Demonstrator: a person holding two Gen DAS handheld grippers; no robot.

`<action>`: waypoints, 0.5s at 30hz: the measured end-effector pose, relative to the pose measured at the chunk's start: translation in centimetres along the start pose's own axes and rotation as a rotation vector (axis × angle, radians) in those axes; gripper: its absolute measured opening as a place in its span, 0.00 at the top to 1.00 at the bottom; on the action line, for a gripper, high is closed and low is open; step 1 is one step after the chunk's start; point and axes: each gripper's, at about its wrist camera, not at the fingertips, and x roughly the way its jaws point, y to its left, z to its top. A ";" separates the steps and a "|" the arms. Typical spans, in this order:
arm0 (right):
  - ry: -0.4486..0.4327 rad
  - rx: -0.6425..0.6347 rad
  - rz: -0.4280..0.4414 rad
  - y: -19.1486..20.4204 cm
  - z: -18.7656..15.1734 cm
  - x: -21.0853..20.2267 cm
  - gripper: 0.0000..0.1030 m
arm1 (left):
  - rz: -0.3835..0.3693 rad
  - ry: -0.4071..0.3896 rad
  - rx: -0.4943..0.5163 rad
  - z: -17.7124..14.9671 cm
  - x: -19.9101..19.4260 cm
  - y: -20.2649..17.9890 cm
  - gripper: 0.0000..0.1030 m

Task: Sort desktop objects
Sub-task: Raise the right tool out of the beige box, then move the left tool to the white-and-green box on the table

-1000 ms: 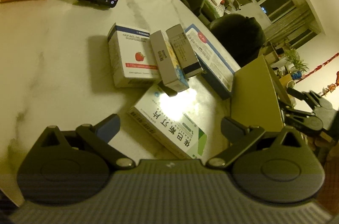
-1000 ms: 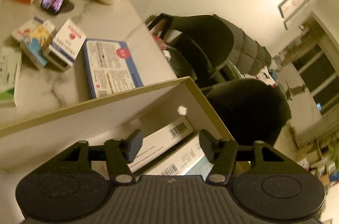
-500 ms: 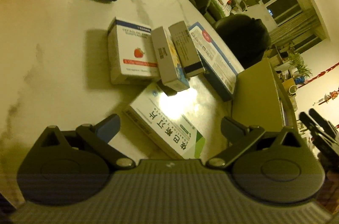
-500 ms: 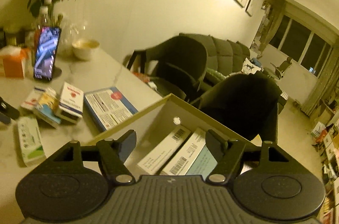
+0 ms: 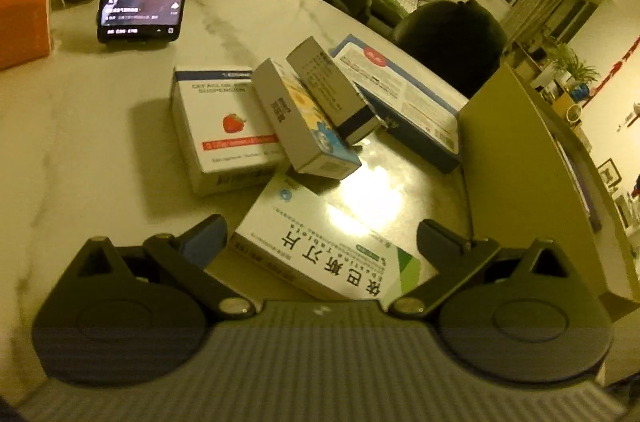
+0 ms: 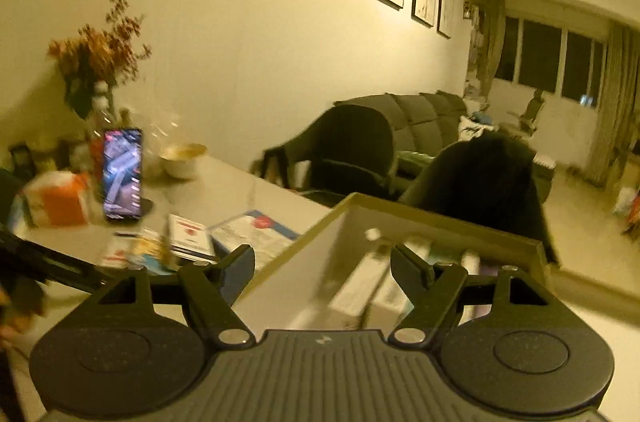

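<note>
My left claw (image 5: 320,236) gapes wide and empty over the green-cornered box (image 5: 328,242) on the bench (image 5: 80,150). My right claw (image 6: 322,262) spreads wide too, gripping nothing, the open carton (image 6: 320,262) at twelve o'clock.

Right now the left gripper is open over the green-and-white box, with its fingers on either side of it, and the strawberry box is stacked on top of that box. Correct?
Not quite. The left wrist view shows the strawberry box lying on the table beside the green-and-white box, not on top of it. The rest holds: the left gripper is open, with its fingers on either side of that box.
</note>
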 end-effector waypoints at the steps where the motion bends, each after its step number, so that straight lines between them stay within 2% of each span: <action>1: -0.007 0.019 0.011 0.2 -0.2 -0.3 0.25 | -0.003 -0.004 0.001 -0.1 0.1 0.1 0.02; 7: -0.007 0.097 0.082 1.7 -1.7 -1.4 0.25 | -0.025 -0.009 0.017 -0.5 0.1 0.1 0.03; 15: 0.023 0.112 0.078 2.7 -2.8 -2.5 0.25 | -0.052 0.016 0.090 -1.9 -0.9 -0.6 0.03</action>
